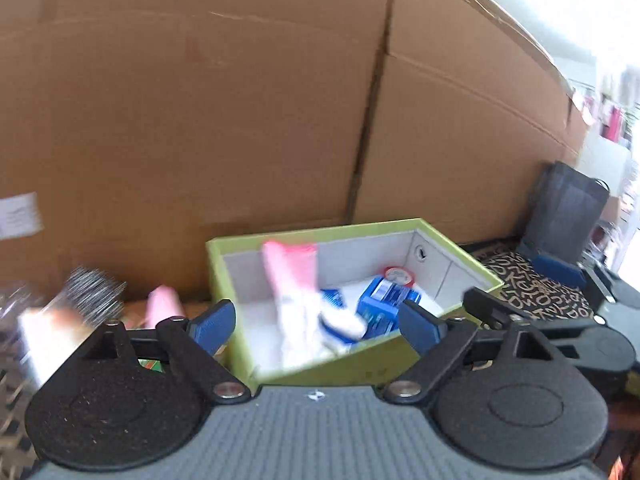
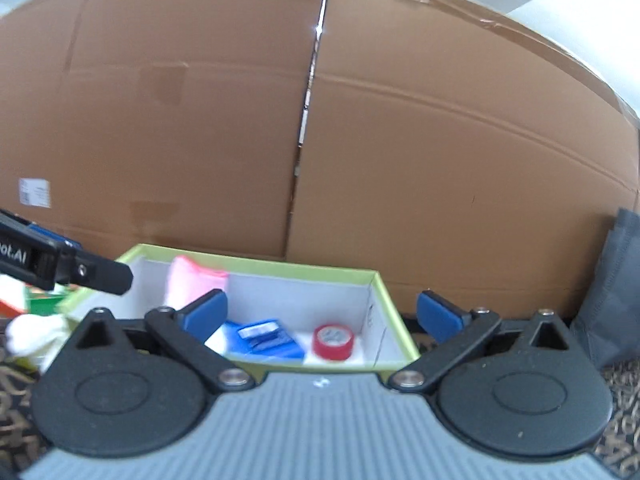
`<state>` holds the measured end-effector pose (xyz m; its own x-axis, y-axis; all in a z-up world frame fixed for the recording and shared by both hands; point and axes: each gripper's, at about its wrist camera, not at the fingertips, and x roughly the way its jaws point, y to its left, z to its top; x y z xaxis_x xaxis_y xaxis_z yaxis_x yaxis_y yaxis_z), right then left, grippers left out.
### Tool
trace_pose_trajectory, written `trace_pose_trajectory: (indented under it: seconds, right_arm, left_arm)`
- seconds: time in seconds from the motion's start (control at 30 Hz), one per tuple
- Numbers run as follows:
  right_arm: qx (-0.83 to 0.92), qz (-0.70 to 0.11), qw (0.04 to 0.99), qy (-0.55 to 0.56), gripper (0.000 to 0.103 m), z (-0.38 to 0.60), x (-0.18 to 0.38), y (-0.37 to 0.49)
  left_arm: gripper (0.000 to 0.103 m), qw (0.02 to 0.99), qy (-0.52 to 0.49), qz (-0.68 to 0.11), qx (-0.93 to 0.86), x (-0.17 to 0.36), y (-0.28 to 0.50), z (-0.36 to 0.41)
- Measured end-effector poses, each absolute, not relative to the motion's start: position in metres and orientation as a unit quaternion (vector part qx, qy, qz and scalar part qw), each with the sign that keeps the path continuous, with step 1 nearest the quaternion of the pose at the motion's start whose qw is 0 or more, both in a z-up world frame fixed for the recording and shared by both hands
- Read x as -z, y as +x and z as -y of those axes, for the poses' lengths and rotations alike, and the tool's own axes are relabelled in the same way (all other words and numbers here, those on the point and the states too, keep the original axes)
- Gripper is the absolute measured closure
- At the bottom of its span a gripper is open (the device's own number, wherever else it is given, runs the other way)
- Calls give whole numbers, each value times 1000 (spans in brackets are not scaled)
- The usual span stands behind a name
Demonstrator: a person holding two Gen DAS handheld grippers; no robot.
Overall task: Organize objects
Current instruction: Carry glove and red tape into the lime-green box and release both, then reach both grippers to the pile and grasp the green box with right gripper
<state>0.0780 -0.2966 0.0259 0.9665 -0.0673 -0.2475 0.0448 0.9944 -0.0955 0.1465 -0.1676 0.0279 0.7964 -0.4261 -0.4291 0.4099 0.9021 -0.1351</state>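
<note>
Left gripper (image 1: 318, 322) at bottom of frame, jaws spread wide, nothing between the pads; right gripper (image 2: 322, 316) likewise spread wide and empty. Just beyond both, centre frame: green box (image 1: 460, 248), white inside, on a tabletop (image 2: 624, 380) covered in dark cloth with a pale squiggle print. Inside the box: pink-and-white sock (image 1: 294, 280) (blurred), blue packet (image 2: 266, 338), red tape roll (image 2: 334, 342). Lower left of left view: blurred pink item (image 1: 162, 306) outside the box. Far right: dark bag (image 2: 612, 288). Behind everything, filling upper frame: large cardboard boxes (image 2: 200, 120).
</note>
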Motion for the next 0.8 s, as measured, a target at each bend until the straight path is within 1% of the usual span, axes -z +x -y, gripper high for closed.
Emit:
trace_pose_trajectory:
  seconds: [0.2,0.43,0.63,0.8]
  right_arm:
    - [-13,-154,988,-12,0,269,-25,38]
    - [-63,-193,979,-12,0,225,-14,27]
    - [-105,-218,970,-15,0,183,-2,19]
    - [-139,-216,966,-39,0,144,-6,26]
  left_arm:
    - [11,946,-26,-277,165,-6,111,125]
    - [11,950,-47,-284,118,-4,69,73]
    - [11,952,-74,-290,64,1,59,29]
    - [11,950,-104,-289,59,3,71,-1]
